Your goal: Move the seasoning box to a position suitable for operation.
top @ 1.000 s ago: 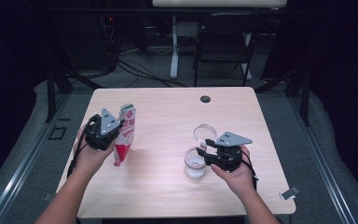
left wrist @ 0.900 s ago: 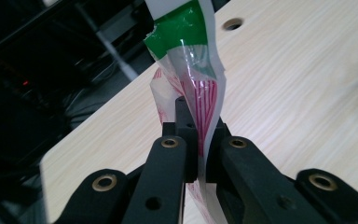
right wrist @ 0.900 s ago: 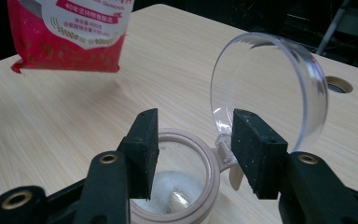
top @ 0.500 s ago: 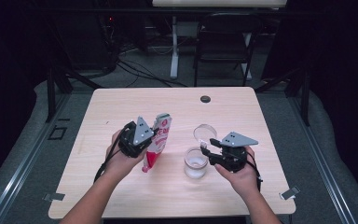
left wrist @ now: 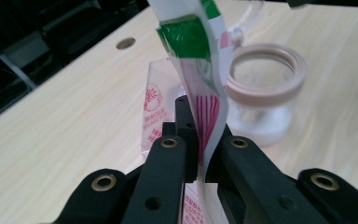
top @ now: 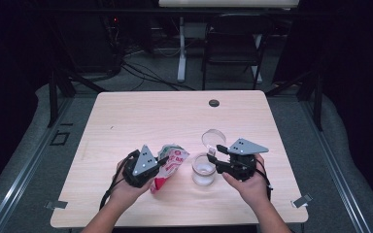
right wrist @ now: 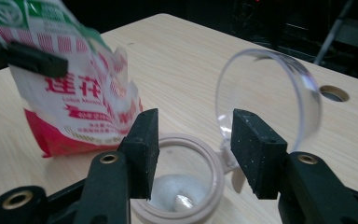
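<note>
A red, white and green pouch [top: 171, 162] hangs tilted in my left gripper [top: 161, 165], which is shut on its lower part; the left gripper view shows the jaws pinching the pouch [left wrist: 200, 70] right in front of the jar [left wrist: 265, 88]. The small clear jar [top: 203, 170] with a pinkish rim stands on the table, white powder at its bottom, its hinged clear lid [top: 213, 138] flipped up. My right gripper [top: 212, 158] is shut on the jar [right wrist: 182, 186] at the rim, with the lid [right wrist: 265, 88] rising behind its jaws and the pouch [right wrist: 70, 102] to their left.
The light wooden table [top: 175, 116] has a round cable hole [top: 214, 103] near its far edge. Beyond the table stand a dark chair [top: 233, 43] and a stand with cables on the floor.
My left gripper has carried the pouch from the table's left side rightward, and now holds it tilted close beside the jar. The right gripper and jar have stayed put.
</note>
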`<action>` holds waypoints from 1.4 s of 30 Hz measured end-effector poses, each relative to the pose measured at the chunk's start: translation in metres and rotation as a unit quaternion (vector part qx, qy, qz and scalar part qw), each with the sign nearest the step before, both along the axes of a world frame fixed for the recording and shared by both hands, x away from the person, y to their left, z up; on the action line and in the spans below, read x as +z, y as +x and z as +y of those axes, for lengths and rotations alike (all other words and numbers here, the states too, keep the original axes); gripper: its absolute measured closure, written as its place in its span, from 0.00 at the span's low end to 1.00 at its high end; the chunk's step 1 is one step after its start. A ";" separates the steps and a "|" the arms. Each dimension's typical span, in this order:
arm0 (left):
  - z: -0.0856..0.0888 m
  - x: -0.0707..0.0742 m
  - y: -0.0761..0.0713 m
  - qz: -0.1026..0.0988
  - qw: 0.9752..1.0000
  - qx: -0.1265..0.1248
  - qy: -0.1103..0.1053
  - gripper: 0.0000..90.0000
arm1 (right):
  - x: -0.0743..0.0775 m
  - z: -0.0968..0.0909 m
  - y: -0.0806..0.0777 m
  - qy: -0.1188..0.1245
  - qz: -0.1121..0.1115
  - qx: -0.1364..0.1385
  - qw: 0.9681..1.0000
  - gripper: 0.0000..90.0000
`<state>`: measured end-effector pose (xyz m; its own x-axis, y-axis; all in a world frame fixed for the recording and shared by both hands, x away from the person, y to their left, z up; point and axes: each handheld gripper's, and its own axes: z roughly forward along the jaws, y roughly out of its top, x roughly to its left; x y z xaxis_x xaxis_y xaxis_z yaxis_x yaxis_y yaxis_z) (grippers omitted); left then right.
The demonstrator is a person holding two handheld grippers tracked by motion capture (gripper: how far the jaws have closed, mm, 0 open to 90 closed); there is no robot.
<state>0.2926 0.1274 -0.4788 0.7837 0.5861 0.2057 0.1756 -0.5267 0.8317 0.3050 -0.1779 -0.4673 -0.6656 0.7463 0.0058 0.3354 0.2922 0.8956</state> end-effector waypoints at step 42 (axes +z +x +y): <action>0.007 -0.053 -0.013 0.052 0.997 0.032 -0.045 0.51 | -0.016 0.077 0.005 -0.043 0.044 0.142 0.988 1.00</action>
